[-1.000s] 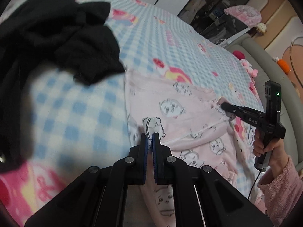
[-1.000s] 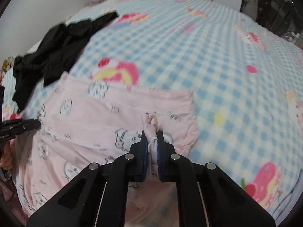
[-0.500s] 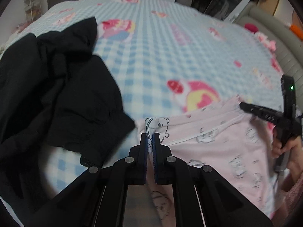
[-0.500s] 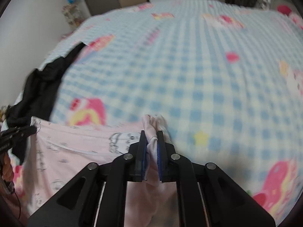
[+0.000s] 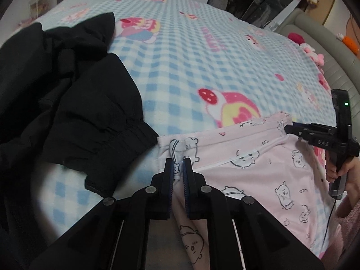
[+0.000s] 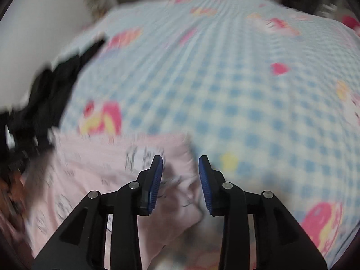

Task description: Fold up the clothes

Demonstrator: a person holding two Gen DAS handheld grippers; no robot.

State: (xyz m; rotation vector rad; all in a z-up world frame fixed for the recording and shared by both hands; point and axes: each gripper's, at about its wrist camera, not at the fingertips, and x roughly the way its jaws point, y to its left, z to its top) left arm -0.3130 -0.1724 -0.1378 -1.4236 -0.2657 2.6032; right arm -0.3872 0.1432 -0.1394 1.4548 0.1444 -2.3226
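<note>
A pink garment printed with small cartoon bears [image 5: 258,168] lies folded over on the blue checked blanket [image 5: 191,63]. My left gripper [image 5: 178,165] is shut on its near left corner, a pinch of cloth standing up between the blue pads. My right gripper [image 5: 286,129] shows in the left wrist view at the garment's far right corner, held by a hand in a pink fleece sleeve. In the blurred right wrist view my right gripper [image 6: 180,164] has its jaws opening, pads apart, with the pink garment [image 6: 108,164] lying loose under the gap.
A heap of black clothing [image 5: 67,103] lies on the blanket just left of the pink garment, also at the left in the right wrist view [image 6: 45,94]. A grey padded bed edge [image 5: 326,45] with plush toys runs along the far right. Cabinets stand behind the bed.
Both grippers carried their pink corners across the blanket and laid the cloth down. The right jaws went from pinching the corner to standing apart, and the cloth dropped out of them.
</note>
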